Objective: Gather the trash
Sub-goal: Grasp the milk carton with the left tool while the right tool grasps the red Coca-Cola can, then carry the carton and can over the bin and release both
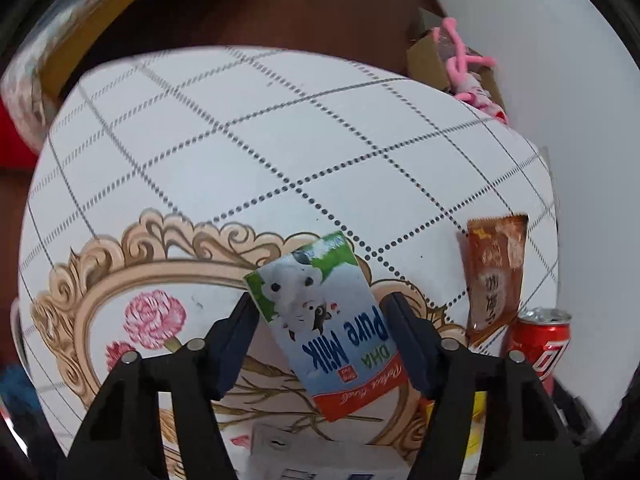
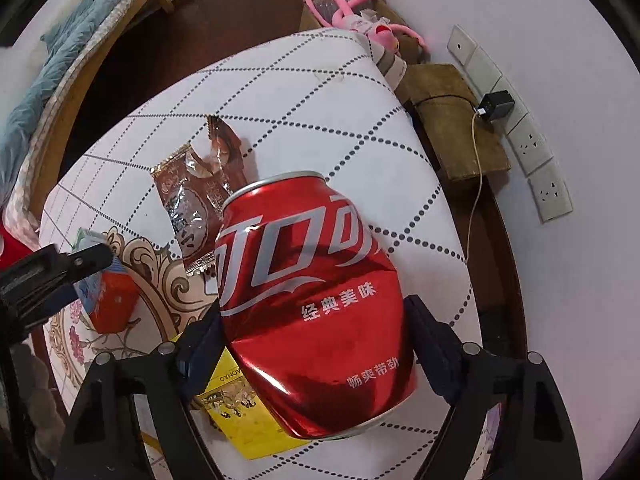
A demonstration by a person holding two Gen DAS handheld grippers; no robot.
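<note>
A blue-and-white milk carton (image 1: 320, 320) stands on the round table (image 1: 240, 140), and my left gripper (image 1: 319, 304) is shut on it, one pad on each side. From the right wrist view the same carton (image 2: 108, 304) shows under the left gripper (image 2: 60, 264). A dented red cola can (image 2: 312, 288) sits between the fingers of my right gripper (image 2: 312, 308), which is open with a thin gap at the right pad. The can (image 1: 538, 344) is also at the table's right edge. A brown snack wrapper (image 2: 196, 196) lies flat just beyond the can.
A yellow packet (image 2: 240, 412) lies under the can's near side. Off the table's far edge are a cardboard box (image 1: 428, 60) and a pink plush toy (image 2: 352, 20). A wooden stool (image 2: 452, 120), a wall with sockets (image 2: 532, 144) and a bed (image 2: 60, 60) surround the table.
</note>
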